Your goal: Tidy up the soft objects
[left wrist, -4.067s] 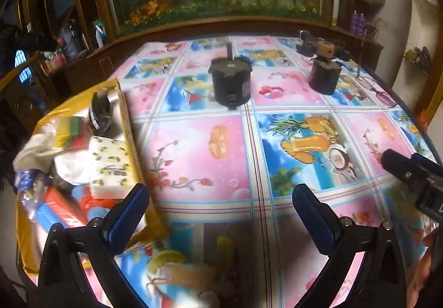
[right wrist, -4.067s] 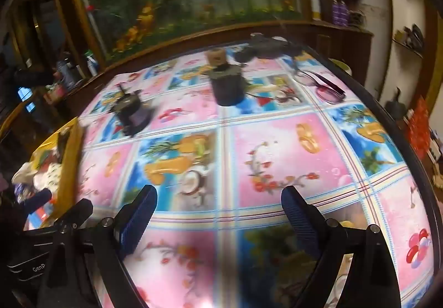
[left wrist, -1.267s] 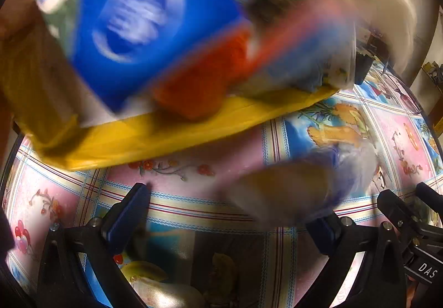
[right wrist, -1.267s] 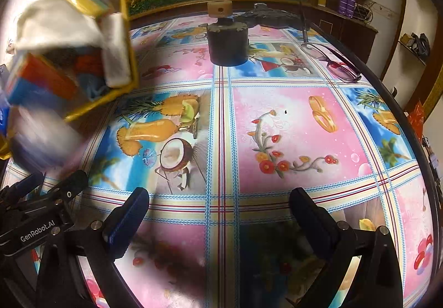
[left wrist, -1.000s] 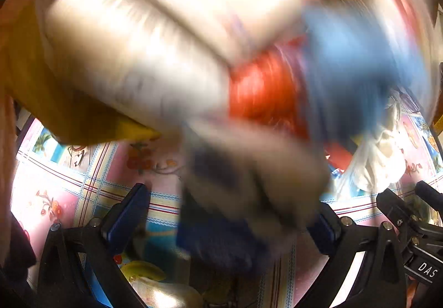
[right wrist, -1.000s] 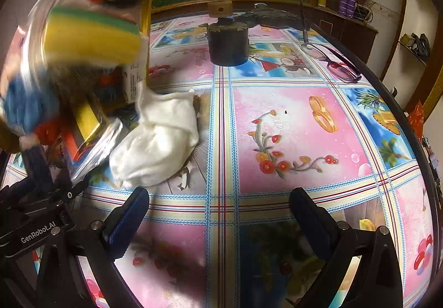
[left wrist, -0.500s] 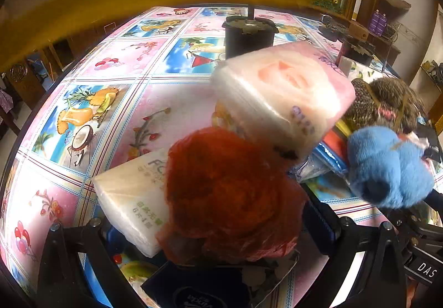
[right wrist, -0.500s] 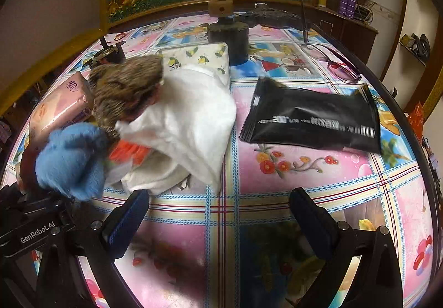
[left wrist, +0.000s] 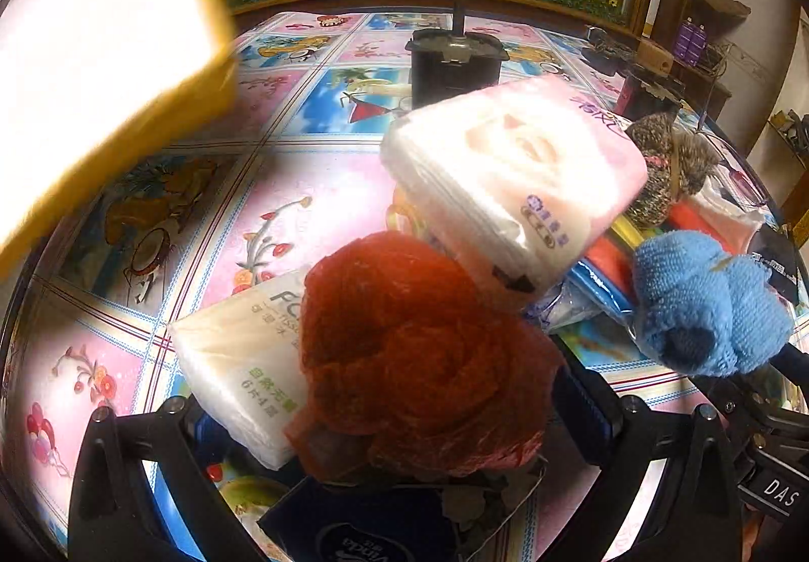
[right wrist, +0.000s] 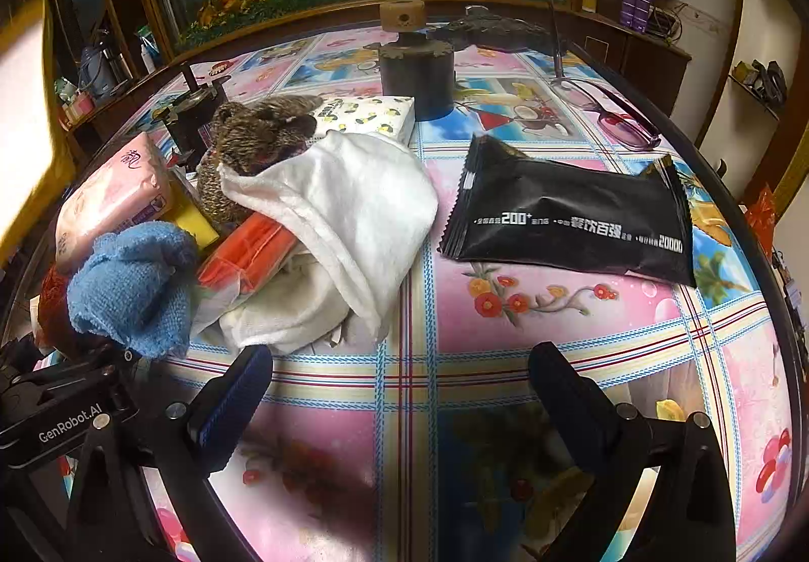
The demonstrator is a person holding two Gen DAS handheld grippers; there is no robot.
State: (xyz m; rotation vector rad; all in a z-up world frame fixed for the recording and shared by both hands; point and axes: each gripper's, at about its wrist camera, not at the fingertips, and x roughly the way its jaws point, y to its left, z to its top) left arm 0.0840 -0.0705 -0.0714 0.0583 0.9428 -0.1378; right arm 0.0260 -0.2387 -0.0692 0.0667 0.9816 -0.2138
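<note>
A heap of soft things lies on the patterned tablecloth. In the left wrist view a red mesh ball in a bag sits between the fingers of my open left gripper, touching a white tissue pack. Behind them are a pink tissue pack, a blue knit cloth and a brown knit piece. My right gripper is open over bare cloth, just in front of a white cloth. To that cloth's right lies a black packet, to its left an orange pack.
A yellow box is held in the air at the upper left, blurred. Two dark cylinders and a pair of glasses stand at the back. A dark blue pack lies at the near edge. A lemon-print tissue pack lies behind the heap.
The yellow box was tipped and its contents fell onto the table. The heap now lies still and the box has swung up to the left. Both grippers stayed open.
</note>
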